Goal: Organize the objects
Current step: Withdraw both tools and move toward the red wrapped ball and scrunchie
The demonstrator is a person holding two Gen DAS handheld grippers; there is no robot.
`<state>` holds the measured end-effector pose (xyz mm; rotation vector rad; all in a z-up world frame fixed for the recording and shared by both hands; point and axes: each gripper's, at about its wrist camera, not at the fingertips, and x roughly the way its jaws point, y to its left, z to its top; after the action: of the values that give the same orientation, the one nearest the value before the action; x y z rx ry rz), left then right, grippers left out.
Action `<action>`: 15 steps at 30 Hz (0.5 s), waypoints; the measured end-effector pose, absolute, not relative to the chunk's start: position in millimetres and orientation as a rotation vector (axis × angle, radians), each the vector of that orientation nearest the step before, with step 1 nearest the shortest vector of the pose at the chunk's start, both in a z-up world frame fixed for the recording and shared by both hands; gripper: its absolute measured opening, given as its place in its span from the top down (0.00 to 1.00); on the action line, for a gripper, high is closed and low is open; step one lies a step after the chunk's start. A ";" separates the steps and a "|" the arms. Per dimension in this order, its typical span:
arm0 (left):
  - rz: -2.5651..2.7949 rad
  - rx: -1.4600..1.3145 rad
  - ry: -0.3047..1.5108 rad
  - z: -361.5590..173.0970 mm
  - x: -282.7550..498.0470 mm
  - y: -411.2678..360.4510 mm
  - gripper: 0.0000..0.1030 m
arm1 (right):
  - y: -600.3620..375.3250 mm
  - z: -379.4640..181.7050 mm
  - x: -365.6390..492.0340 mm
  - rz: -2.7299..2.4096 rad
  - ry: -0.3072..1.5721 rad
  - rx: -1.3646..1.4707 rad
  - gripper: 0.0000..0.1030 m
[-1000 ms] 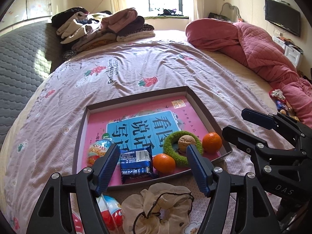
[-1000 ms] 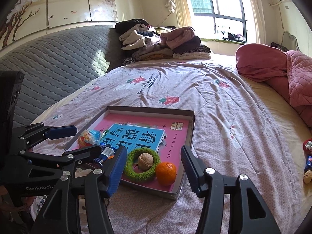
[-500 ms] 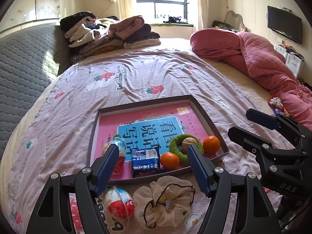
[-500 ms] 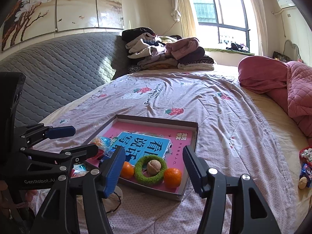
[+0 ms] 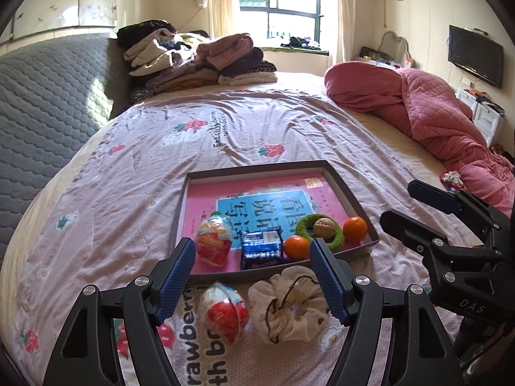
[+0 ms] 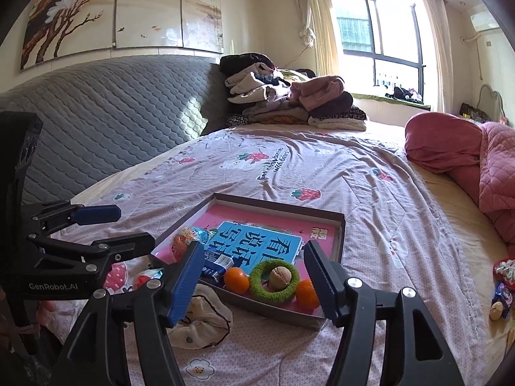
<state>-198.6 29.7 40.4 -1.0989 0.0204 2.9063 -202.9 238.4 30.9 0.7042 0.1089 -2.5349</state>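
Note:
A shallow brown tray (image 5: pixel 351 193) lies on the bed with a pink and blue book (image 5: pixel 257 206) flat inside. Along its near edge sit a foil toy egg (image 5: pixel 214 241), a blue snack packet (image 5: pixel 261 249), two oranges (image 5: pixel 296 247) (image 5: pixel 354 229) and a green ring (image 5: pixel 336 238) around a walnut (image 5: pixel 323 226). On the sheet in front lie a second toy egg (image 5: pixel 225 313) and a cream scrunchie (image 5: pixel 289 308). My left gripper (image 5: pixel 251 244) hovers open above these, holding nothing. My right gripper (image 6: pixel 254 247) has its jaws opening, nothing between them, above the tray's near corner (image 6: pixel 315 321).
A pile of folded clothes (image 5: pixel 199 61) lies at the far end by the window. A pink quilt (image 5: pixel 434 112) is heaped along the right side. A grey padded headboard (image 6: pixel 96 122) runs along the left. Small wrapped snacks (image 6: pixel 502 292) lie at the bed's right edge.
Both grippers have drawn back and up from the tray, which now looks farther off. The second egg and scrunchie have come fully into view. The right jaws stand wider.

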 end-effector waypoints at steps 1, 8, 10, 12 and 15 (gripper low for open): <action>2.908 -1.101 0.015 39.9 -196.9 26.5 0.28 | 236.5 31.0 -200.8 -2.535 0.112 0.703 0.38; 2.927 -1.124 -0.001 32.8 -183.8 7.8 0.28 | 229.9 31.1 -191.5 -2.515 0.078 0.710 0.38; 2.929 -1.128 -0.009 30.4 -179.9 3.2 0.28 | 228.0 30.9 -189.8 -2.516 0.072 0.711 0.38; 2.929 -1.137 -0.015 28.0 -178.2 -0.7 0.28 | 225.9 29.5 -188.5 -2.515 0.070 0.716 0.38; 2.929 -1.157 -0.008 22.6 -174.7 -5.2 0.28 | 221.2 26.4 -184.0 -2.504 0.077 0.723 0.38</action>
<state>-174.7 -5.2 22.6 -1.1570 -0.0079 2.9288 -184.0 221.2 26.4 0.7228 0.0766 -2.5042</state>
